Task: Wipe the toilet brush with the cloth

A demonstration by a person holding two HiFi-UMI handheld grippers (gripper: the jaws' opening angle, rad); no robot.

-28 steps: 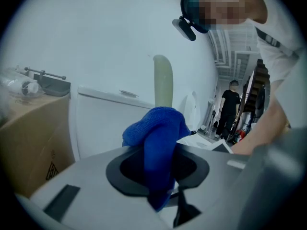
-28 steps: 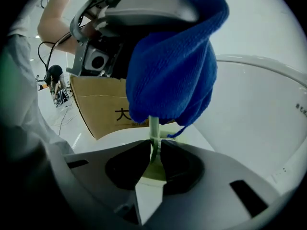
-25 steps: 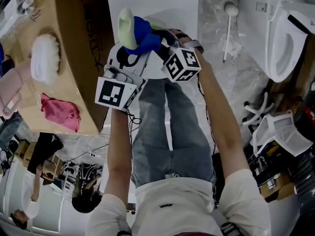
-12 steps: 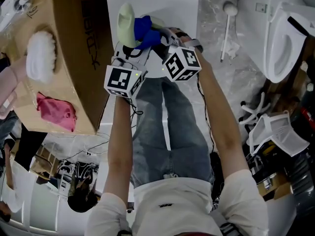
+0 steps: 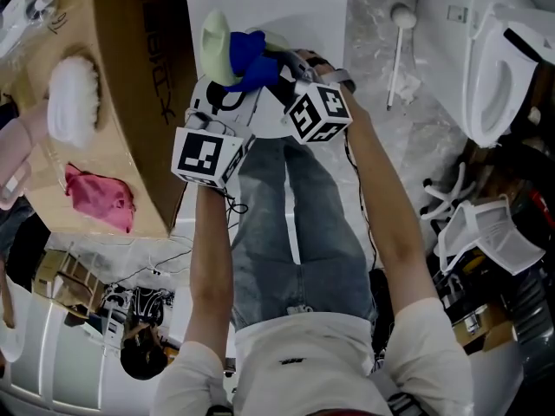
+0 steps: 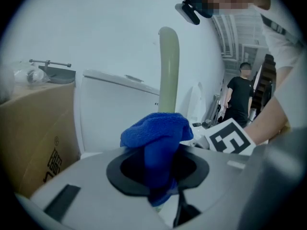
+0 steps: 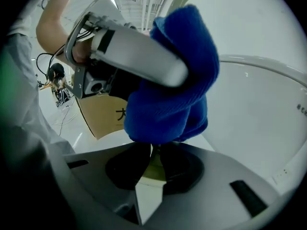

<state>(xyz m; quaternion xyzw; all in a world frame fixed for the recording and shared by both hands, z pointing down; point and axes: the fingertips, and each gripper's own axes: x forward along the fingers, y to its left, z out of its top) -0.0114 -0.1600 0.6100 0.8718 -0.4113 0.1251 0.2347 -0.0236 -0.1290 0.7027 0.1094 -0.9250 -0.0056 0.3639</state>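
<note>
Two hand-held grippers with black-and-white marker cubes: the left gripper at eleven o'clock, the right gripper at twelve. One blue terry cloth. One pale green toilet brush. Two white ceramic toilets: the near toilet at twelve o'clock, the far toilet at two. One slim white round-headed stick at one. One brown cardboard box at ten, one crumpled pink cloth at nine, one white fluffy brush head at ten.
</note>
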